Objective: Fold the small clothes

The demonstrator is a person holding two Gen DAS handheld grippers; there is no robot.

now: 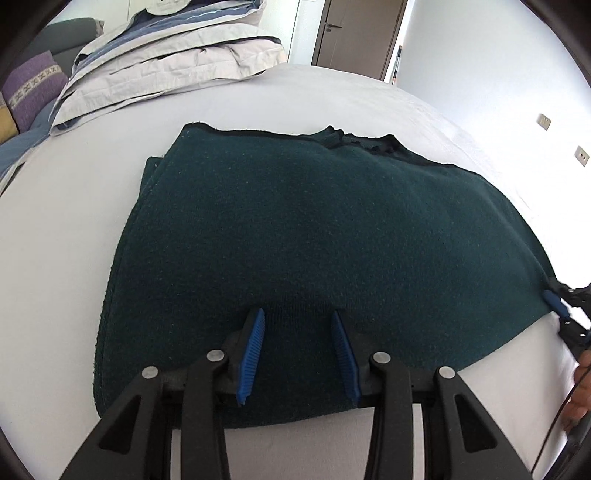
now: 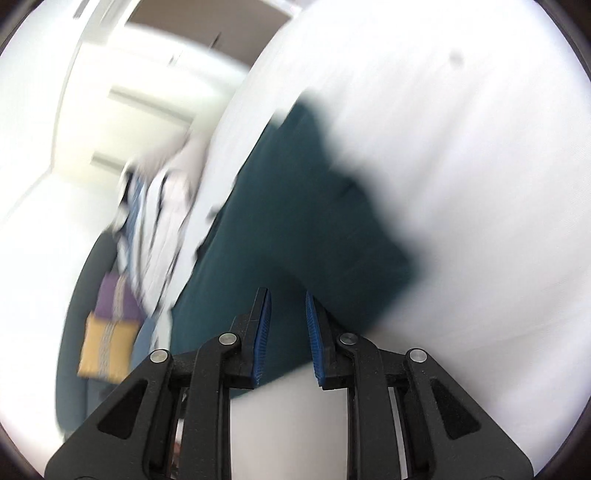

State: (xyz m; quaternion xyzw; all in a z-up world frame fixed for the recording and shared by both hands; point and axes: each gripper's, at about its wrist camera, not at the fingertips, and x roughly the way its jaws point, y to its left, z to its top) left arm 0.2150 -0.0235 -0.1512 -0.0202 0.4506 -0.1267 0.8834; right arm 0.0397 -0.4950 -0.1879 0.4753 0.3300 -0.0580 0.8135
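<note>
Both wrist views look down, close over the same green garment [image 1: 314, 229]; the right seems rolled, blurred.

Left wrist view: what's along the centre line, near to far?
Left gripper fingers → dark green folded garment → bare white bed sheet → brown door.

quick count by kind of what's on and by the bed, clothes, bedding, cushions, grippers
dark green garment, folded on the white bed sheet: 1
folded bedding pile: 1
cushions, purple and yellow: 2
grippers, left gripper and right gripper: 2
total: 6
</note>
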